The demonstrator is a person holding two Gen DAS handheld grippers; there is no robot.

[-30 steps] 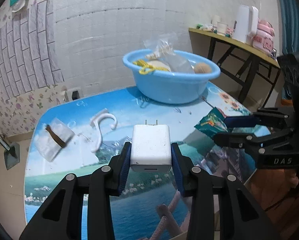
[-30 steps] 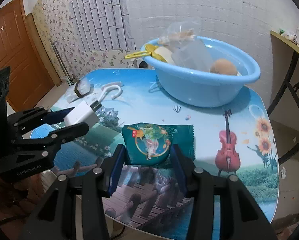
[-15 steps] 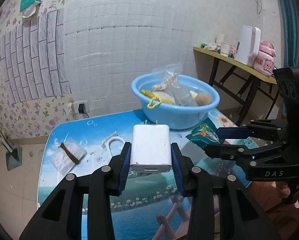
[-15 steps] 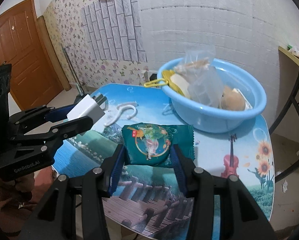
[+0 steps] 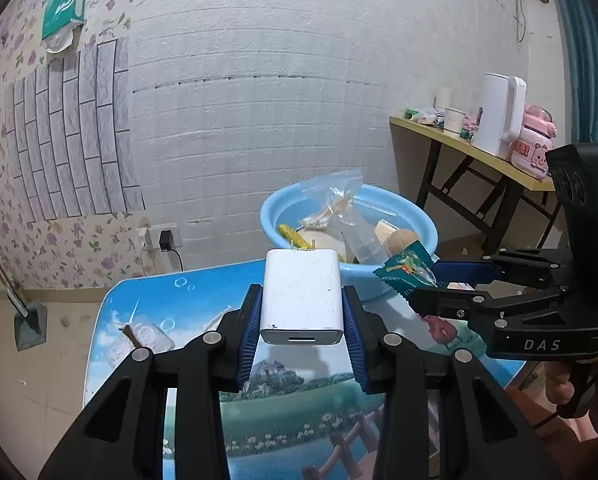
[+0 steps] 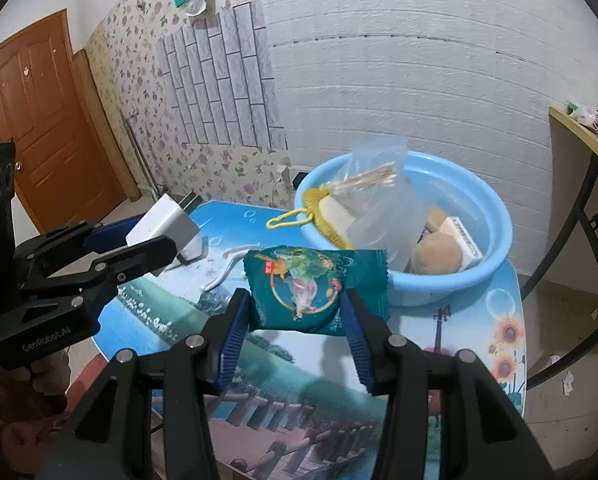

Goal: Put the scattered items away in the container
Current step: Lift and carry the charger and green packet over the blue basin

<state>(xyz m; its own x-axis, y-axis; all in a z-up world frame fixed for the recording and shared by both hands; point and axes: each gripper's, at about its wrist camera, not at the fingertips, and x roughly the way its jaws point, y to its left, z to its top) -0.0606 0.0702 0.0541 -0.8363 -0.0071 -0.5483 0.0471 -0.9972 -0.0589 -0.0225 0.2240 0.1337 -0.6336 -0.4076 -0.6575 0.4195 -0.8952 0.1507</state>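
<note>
Tongs in both hands are clamped on loads and held above the table (image 5: 147, 292). Left gripper (image 5: 302, 322) has its blue pads (image 5: 247, 332) pressed to the two sides of a white charger (image 5: 302, 296), whose prongs point away toward the basin (image 5: 427, 232) and whose port faces the camera. Seen from the right wrist view, the same charger (image 6: 163, 224) sits tilted between the left gripper's fingers (image 6: 139, 256), off the tabletop, to the left of the basin (image 6: 495, 240).

Right gripper (image 6: 297, 320) is closed on a green snack packet (image 6: 315, 290), the pads (image 6: 231, 332) squeezing its sides so that the crimped end sticks out to the right. From the left wrist view that packet (image 5: 405, 268) hangs at the tip of the right gripper (image 5: 435, 280), just in front of the basin's near rim.

Basin stands at the far end of the table near the white brick wall. It holds a clear bag (image 6: 379, 200) with pale sticks inside, a yellow looped item (image 6: 295, 218), a brown round lump (image 6: 437, 256) and a small box (image 6: 463, 240).

Loose on the table lie a white hook (image 6: 227, 264), between the charger and the packet in the right view, and a wrapped piece with a brown strip (image 5: 139, 336) near the left edge. Side table (image 5: 459, 148) at the right carries a white jug (image 5: 499, 120) and a pink appliance (image 5: 533, 152).
</note>
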